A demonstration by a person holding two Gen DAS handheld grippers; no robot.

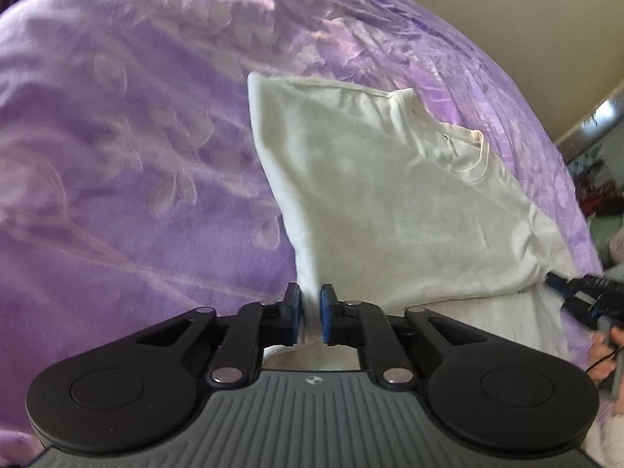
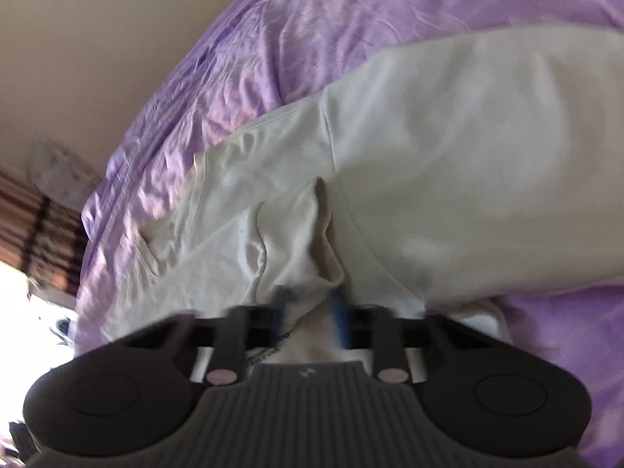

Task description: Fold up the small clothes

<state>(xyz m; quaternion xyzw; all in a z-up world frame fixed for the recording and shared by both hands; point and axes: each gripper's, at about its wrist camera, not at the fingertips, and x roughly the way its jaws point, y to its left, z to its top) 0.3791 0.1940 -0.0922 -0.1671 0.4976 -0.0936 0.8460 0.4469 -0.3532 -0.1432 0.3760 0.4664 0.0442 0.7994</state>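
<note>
A white shirt (image 1: 390,202) lies on a purple bedspread (image 1: 117,156), folded, with its collar toward the far right. My left gripper (image 1: 311,314) is shut on the shirt's near left edge, and a ridge of cloth rises between its blue pads. In the left wrist view my right gripper (image 1: 552,281) reaches in at the right edge, its tip at the shirt's near right corner. The right wrist view is blurred. There the white shirt (image 2: 429,156) bunches between the pads of my right gripper (image 2: 310,308), which is shut on it.
The purple bedspread (image 2: 312,19) ends at a beige wall (image 1: 546,19) on the far side. A person's hand (image 1: 604,347) holds the right gripper. A brown striped curtain (image 2: 39,234) hangs past the bed's corner, and clutter (image 1: 600,191) sits beyond the right edge.
</note>
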